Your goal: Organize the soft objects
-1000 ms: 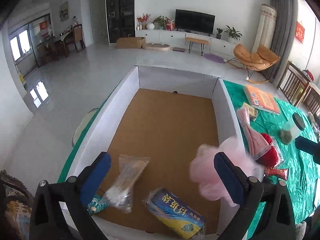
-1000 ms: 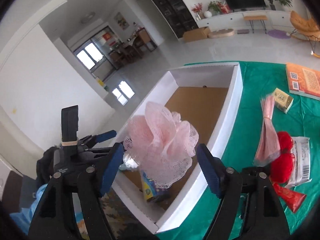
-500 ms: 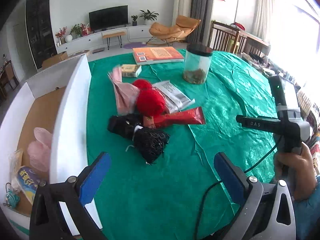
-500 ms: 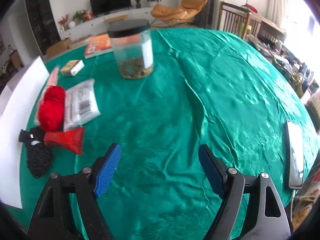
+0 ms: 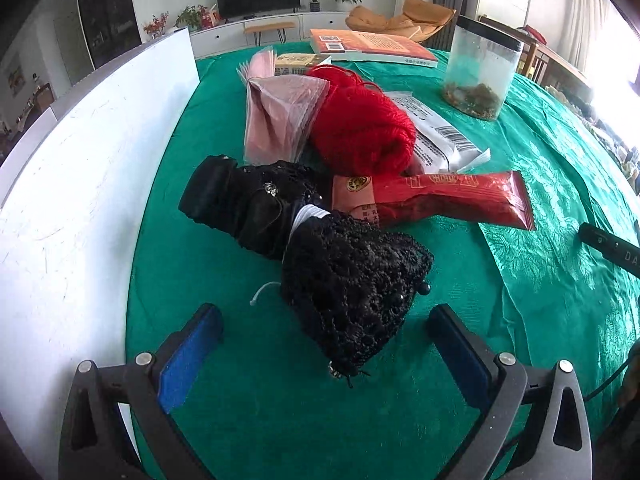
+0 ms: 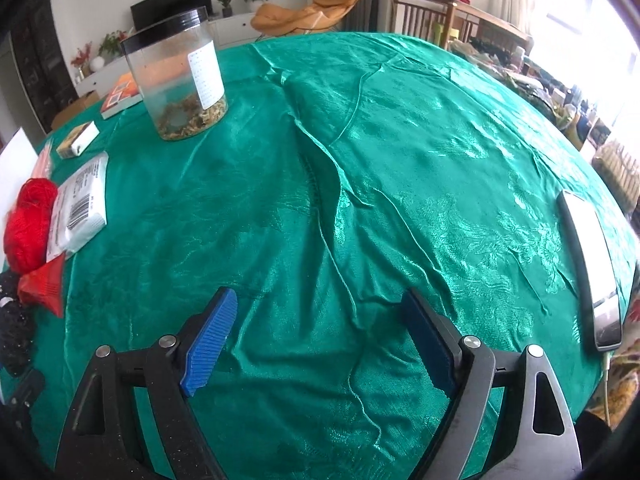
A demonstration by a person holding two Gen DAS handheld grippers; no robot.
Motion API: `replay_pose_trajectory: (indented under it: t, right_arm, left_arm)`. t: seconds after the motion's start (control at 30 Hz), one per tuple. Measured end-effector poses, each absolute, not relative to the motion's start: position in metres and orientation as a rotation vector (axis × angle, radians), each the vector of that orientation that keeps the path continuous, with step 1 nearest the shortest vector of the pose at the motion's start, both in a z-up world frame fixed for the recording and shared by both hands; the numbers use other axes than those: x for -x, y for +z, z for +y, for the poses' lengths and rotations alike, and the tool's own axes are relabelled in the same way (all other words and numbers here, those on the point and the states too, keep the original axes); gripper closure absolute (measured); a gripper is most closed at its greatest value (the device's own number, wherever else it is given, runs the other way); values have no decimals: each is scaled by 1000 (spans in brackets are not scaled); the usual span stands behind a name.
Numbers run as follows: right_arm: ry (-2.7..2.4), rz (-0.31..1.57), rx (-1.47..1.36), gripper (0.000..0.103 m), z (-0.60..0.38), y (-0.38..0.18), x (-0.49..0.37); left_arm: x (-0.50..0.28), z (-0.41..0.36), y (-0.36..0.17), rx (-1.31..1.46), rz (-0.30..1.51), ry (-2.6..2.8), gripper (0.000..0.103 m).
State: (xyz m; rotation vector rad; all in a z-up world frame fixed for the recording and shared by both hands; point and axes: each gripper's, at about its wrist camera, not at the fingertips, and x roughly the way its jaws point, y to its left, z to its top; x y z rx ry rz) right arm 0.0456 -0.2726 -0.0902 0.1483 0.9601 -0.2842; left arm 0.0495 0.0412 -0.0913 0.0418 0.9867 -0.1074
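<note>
A black lace bundle lies on the green tablecloth beside the white box wall. My left gripper hangs open just above its near end, one blue pad on each side, not touching it. Behind it lie a red yarn ball, a pink folded bag stack, a red packet and a white packet. My right gripper is over bare cloth, its jaws opening with nothing between them. The red yarn ball sits far to its left.
A clear jar with a black lid, an orange book and a small box stand at the back. A phone lies near the table's right edge. The cloth is wrinkled in the middle.
The pink mesh sponge left the right gripper and lay in the box. Both grippers swung from the box to the table. The left one sank closer to the black bundle.
</note>
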Motion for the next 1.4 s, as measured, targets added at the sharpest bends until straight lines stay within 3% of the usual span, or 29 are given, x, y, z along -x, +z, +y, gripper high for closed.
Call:
replay_pose_trajectory:
  t: [0.23, 1.4]
  right_arm:
    - [-278, 947, -150, 11, -273, -93, -45]
    - [-282, 936, -148, 10, -270, -94, -44]
  left_arm:
    - [-56, 43, -94, -33, 957, -96, 0]
    - [-55, 43, -94, -32, 953, -92, 0]
